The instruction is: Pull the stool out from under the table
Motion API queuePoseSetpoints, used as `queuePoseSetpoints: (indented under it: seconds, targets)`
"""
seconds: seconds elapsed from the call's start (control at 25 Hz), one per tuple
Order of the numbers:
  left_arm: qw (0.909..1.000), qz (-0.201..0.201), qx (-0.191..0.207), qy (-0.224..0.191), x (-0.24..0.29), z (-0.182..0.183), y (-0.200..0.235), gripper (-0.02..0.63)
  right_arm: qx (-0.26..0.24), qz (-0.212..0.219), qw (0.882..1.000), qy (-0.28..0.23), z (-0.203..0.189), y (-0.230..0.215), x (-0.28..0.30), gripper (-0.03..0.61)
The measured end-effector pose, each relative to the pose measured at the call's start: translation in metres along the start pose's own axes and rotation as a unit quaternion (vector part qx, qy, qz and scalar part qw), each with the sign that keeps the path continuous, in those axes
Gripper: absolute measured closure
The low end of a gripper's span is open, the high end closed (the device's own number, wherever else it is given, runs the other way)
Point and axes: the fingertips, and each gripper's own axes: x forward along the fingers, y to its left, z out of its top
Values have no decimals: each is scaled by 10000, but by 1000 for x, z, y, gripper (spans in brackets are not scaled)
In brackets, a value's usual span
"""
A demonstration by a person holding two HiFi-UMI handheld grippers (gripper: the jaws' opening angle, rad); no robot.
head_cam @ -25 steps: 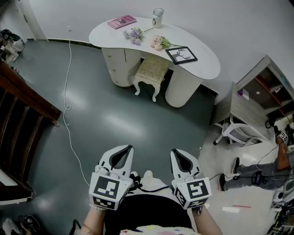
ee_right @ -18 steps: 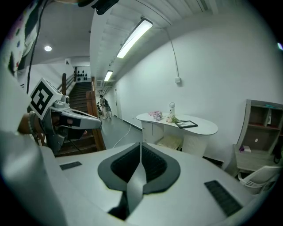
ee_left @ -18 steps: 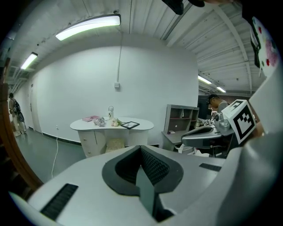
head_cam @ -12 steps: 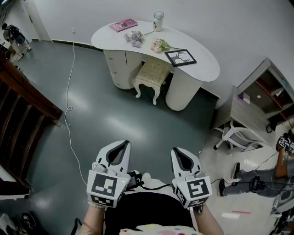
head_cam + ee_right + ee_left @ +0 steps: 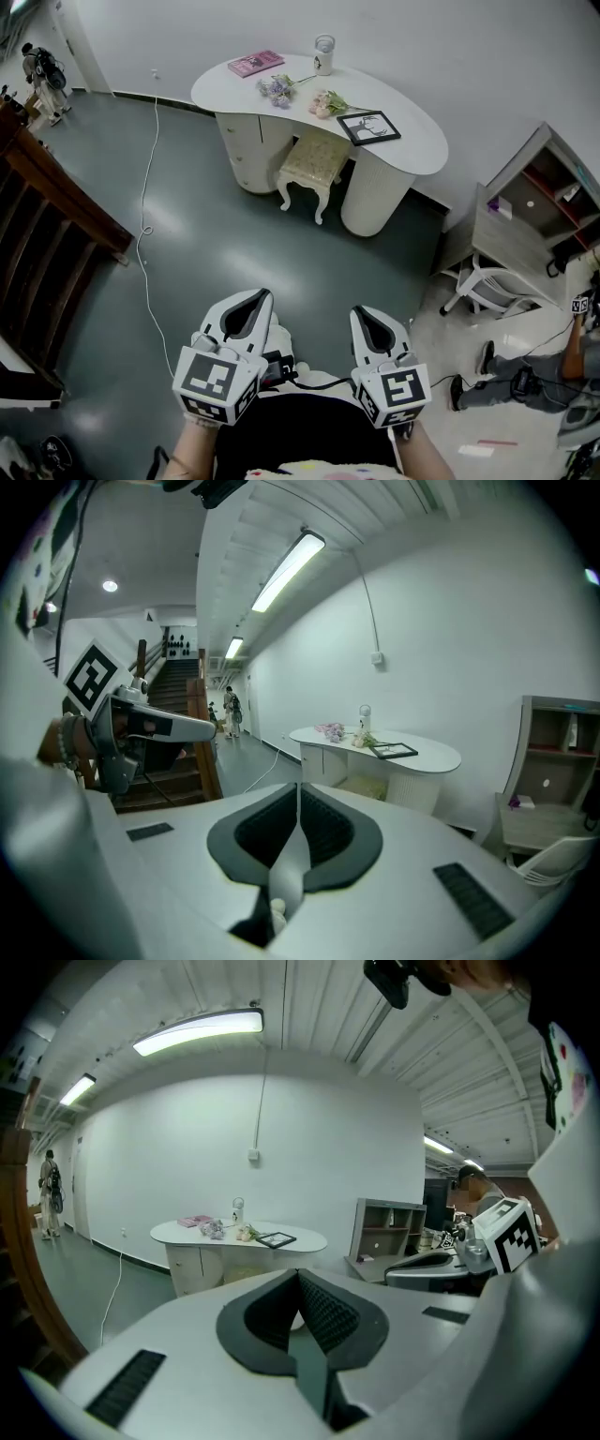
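Note:
A cream stool [image 5: 312, 161] with curved white legs stands tucked under the white kidney-shaped table [image 5: 427, 142] at the far side of the room. Part of that stool [image 5: 367, 787] also shows below the table [image 5: 431, 757] in the right gripper view. My left gripper [image 5: 249, 312] and right gripper [image 5: 371, 323] are held side by side close to my body, well short of the stool, both shut with nothing between their jaws. The table [image 5: 305, 1239] appears far off in the left gripper view.
On the table lie a pink book [image 5: 255, 63], a white jar [image 5: 324, 53], flowers [image 5: 277, 88] and a framed picture [image 5: 368, 127]. A white cable [image 5: 145, 216] trails over the grey floor. Dark wooden stairs [image 5: 42, 234] stand left; a shelf unit [image 5: 534, 216], white chair [image 5: 487, 286] and a person [image 5: 548, 375] are right.
The view has shifted so the table and stool sit slightly lower and further right in the head view. Both grippers stay shut in the same pose.

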Motion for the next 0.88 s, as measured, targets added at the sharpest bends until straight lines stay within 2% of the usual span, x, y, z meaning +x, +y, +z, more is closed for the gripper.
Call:
queuePoseSetpoints:
  seconds: [0.48, 0.88]
  targets:
    - [9999, -47, 109, 15, 33, 7, 25, 597, -86, -89, 9999, 17, 16, -11, 37, 538]
    - [9996, -223, 122, 116, 88, 22, 87, 597, -39, -230, 9996, 140, 41, -23, 111, 540]
